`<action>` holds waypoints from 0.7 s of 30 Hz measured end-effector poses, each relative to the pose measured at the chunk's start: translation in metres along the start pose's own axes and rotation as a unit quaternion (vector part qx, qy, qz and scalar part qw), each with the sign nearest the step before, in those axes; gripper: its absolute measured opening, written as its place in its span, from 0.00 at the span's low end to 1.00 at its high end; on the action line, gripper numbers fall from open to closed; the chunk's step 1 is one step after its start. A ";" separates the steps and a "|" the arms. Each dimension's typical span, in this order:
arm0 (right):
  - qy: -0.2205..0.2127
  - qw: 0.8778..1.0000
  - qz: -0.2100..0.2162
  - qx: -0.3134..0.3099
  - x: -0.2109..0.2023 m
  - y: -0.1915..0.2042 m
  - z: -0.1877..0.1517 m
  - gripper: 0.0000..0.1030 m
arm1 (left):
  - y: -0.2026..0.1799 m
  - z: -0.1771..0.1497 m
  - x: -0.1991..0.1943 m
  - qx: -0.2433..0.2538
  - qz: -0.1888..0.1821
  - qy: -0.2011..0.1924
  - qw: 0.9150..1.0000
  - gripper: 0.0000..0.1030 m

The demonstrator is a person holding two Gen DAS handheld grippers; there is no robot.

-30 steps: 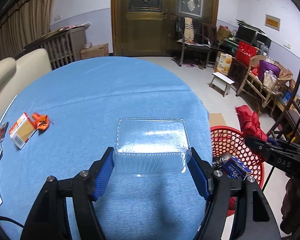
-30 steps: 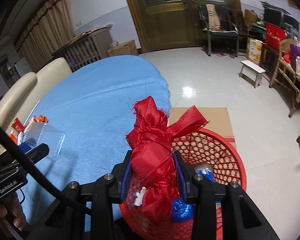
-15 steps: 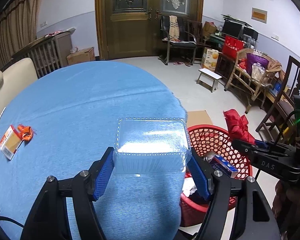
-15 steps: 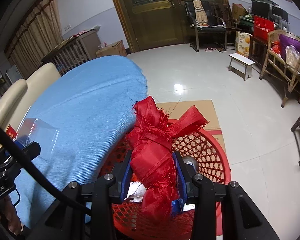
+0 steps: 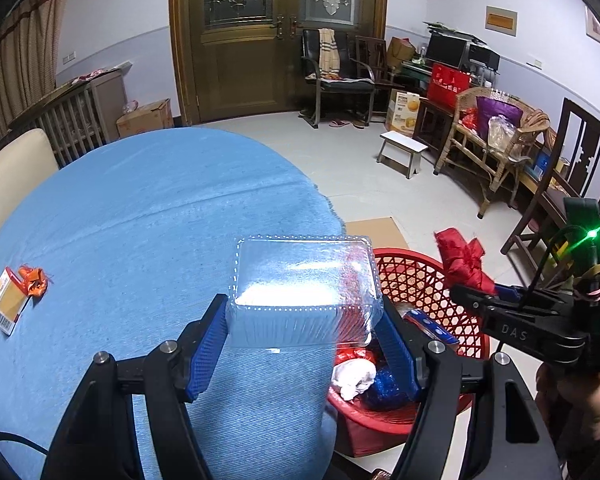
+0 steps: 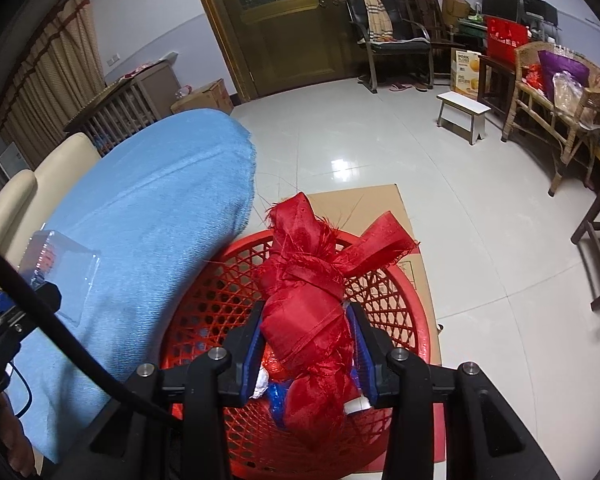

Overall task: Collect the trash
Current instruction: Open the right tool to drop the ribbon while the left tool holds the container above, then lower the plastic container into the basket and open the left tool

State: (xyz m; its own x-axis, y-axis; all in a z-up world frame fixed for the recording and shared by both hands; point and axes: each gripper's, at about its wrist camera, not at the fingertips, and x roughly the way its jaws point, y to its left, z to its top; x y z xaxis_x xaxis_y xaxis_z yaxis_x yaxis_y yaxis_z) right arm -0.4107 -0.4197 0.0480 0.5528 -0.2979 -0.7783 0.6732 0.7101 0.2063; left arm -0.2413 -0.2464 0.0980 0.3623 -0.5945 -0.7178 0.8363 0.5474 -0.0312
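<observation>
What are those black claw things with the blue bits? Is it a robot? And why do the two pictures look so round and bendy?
It is not a robot. A person holds one grabbing tool in each hand, and each tool has two fingers with blue pads. A small wide-eyed camera on each tool looks along its fingers, which bends the picture.

The left tool's picture shows the left gripper holding a clear plastic box above the edge of the blue tablecloth. A small carton and an orange wrapper lie on the cloth.

The right tool's picture shows the right gripper with a red cloth bundle between its fingers, over the red basket on the floor. Its fingers have just been opening, so the bundle is probably about to drop in.
</observation>
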 end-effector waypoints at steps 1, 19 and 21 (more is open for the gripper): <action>0.003 1.000 0.001 0.001 0.001 0.000 0.000 0.42 | -0.002 0.000 0.000 0.002 -0.002 0.000 1.000 0.71; -0.032 0.998 0.010 0.047 -0.013 -0.031 0.009 0.69 | -0.042 0.007 0.020 0.038 -0.022 0.019 0.999 0.71; -0.042 0.998 0.007 0.055 -0.017 -0.038 0.012 0.69 | -0.048 0.007 0.023 0.043 -0.027 0.024 0.998 0.71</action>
State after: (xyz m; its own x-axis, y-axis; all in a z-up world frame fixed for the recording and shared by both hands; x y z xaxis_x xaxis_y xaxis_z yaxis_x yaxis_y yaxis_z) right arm -0.4400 -0.4488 0.0607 0.5990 -0.3435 -0.7234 0.7119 0.6421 0.2846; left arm -0.2701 -0.2905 0.0878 0.2978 -0.5920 -0.7489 0.8868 0.4620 -0.0125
